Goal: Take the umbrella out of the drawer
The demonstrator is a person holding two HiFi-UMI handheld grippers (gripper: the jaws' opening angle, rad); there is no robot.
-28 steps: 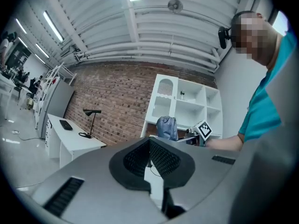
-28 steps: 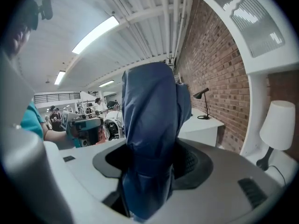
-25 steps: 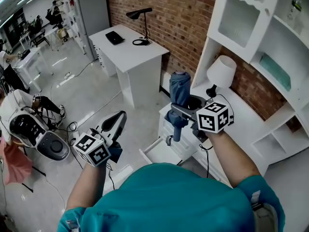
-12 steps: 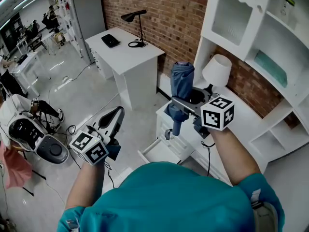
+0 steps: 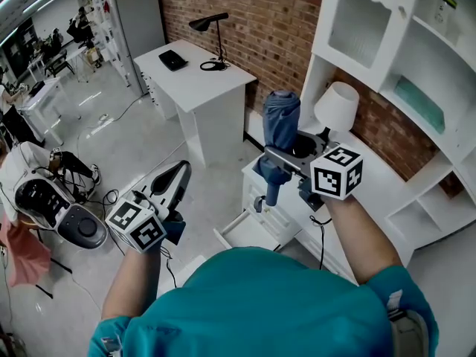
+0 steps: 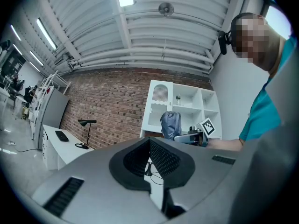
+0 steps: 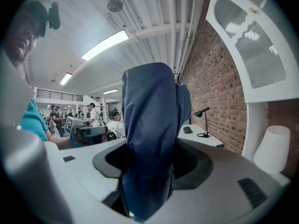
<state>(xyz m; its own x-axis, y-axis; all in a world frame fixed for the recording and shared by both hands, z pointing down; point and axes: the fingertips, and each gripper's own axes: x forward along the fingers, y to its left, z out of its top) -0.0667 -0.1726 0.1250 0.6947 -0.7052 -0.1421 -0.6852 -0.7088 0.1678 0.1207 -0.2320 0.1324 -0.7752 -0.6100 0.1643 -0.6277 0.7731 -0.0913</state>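
Head view: the right gripper [image 5: 288, 162] clamps the folded blue umbrella [image 5: 280, 125] upright, clear above the open drawer [image 5: 249, 233] rim, with bare floor [image 5: 149, 147] to the left.
Left gripper view: the left gripper [image 6: 150, 157] has its jaws together, empty.
Right gripper view: umbrella fabric fills the jaws.

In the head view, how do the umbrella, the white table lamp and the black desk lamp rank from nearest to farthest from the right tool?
1. The umbrella: clamped upright in the right tool.
2. The white table lamp: on the cabinet top, just beyond the tool, to its right.
3. The black desk lamp: on the white desk farther along the brick wall.
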